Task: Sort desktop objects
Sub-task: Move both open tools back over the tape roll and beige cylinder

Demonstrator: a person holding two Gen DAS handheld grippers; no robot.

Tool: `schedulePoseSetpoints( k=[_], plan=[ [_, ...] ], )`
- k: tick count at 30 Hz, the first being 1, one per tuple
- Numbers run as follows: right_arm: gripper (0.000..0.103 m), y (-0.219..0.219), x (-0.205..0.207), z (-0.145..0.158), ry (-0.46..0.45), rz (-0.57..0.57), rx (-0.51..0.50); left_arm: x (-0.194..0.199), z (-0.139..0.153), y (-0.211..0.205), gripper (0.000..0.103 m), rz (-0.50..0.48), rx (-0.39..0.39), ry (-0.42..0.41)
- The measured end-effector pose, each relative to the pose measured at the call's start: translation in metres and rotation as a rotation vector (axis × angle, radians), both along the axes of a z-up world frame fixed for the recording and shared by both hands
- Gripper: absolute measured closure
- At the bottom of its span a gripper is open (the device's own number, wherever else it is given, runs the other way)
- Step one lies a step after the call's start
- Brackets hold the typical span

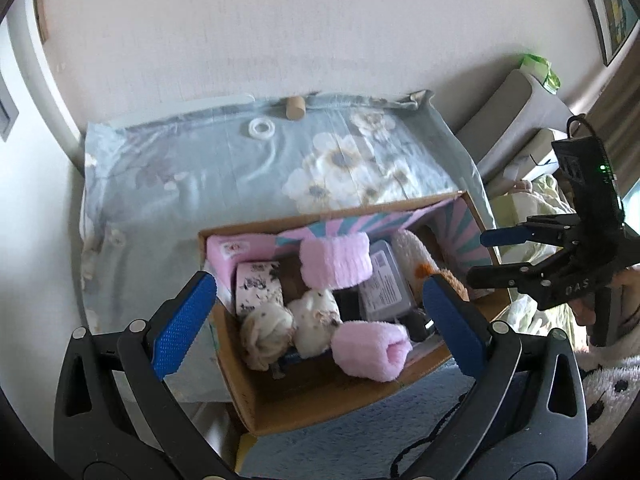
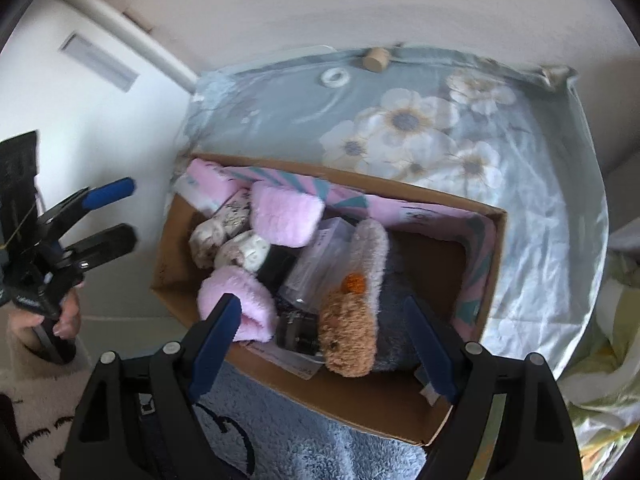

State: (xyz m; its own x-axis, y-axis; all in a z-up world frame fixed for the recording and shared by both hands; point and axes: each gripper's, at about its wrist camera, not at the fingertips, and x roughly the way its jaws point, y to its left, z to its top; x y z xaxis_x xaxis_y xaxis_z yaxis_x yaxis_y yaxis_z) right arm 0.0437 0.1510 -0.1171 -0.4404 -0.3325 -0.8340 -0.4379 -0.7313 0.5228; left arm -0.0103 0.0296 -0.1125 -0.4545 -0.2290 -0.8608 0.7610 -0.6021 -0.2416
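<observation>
An open cardboard box (image 1: 304, 396) (image 2: 492, 216) sits at the near edge of a floral-covered table. It holds two rolled pink socks (image 1: 370, 350) (image 1: 335, 260), two speckled white sock balls (image 1: 316, 318), a patterned tape roll (image 1: 259, 286), a pink carton (image 1: 226, 254), a clear plastic case (image 1: 386, 284) and a brown plush toy (image 2: 348, 336). My left gripper (image 1: 320, 324) hovers open and empty over the box. My right gripper (image 2: 326, 336) is open and empty above the box's near side; it also shows in the left wrist view (image 1: 488, 256).
The floral cloth (image 1: 240, 176) (image 2: 520, 184) covers the table to the wall. A white ring (image 1: 262, 129) (image 2: 335, 76) and a cork-coloured cylinder (image 1: 295, 107) (image 2: 376, 58) lie at its far edge. A blue fluffy rug (image 2: 312, 440) lies below the box. Cushions (image 1: 516, 120) stand to the right.
</observation>
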Motion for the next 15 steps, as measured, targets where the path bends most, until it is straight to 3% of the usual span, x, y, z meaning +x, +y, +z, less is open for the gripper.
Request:
schedulePoseSetpoints(
  k=[6, 10, 15],
  plan=[
    [0.023, 0.019, -0.007, -0.002, -0.013, -0.044, 0.003, -0.006, 0.011, -0.024, 0.002, -0.009, -0.045, -0.008],
    [0.023, 0.045, -0.022, 0.003, 0.027, -0.096, -0.047, -0.02, 0.028, -0.062, 0.002, -0.049, -0.134, -0.033],
    [0.023, 0.098, -0.068, -0.003, 0.062, -0.215, -0.093, -0.05, 0.025, -0.125, 0.001, -0.098, -0.098, -0.035]
  ],
)
